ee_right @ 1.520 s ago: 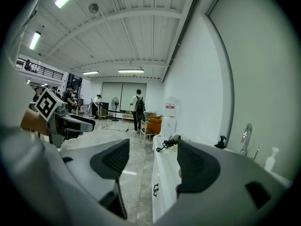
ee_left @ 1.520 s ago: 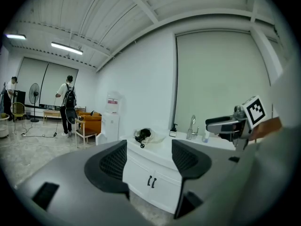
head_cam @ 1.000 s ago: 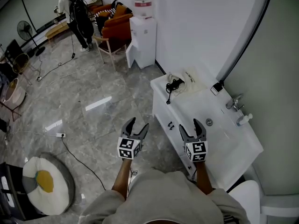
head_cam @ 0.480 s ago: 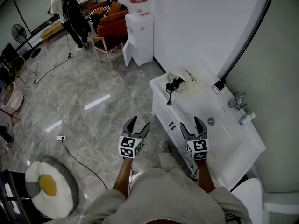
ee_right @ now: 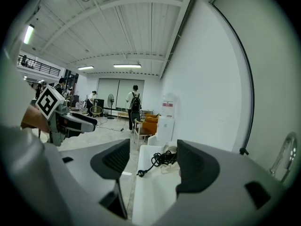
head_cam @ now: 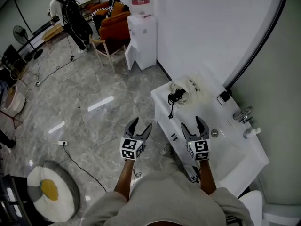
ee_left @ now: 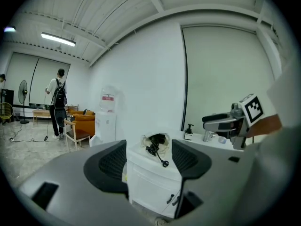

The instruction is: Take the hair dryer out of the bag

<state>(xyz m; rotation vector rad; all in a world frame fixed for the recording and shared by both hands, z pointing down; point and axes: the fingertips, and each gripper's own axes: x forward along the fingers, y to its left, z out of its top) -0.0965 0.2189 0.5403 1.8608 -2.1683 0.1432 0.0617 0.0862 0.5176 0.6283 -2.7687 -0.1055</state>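
A cream cloth bag [head_cam: 189, 87] lies at the far end of the white vanity counter [head_cam: 221, 149]. The black hair dryer [head_cam: 177, 84] shows at the bag's mouth, and its black cord [head_cam: 170, 99] trails over the counter's edge. My left gripper [head_cam: 139, 125] hangs open over the floor, left of the cabinet. My right gripper [head_cam: 193, 124] is open above the counter's near part, short of the bag. In the left gripper view the bag [ee_left: 157, 141] shows between the open jaws, far off. The right gripper view has the cord's plug [ee_right: 139, 174] and the bag [ee_right: 168, 160] ahead.
A faucet [head_cam: 243, 114] and a soap bottle [head_cam: 251, 132] stand by the sink. A water dispenser [head_cam: 142, 36], orange chairs [head_cam: 113, 25] and a person with a backpack [head_cam: 67, 12] are farther back. A round cushion [head_cam: 47, 194] and a cable [head_cam: 77, 159] lie on the floor.
Both grippers have moved forward together toward the counter's far end, still open and empty. The bag lies a little nearer to them than before.
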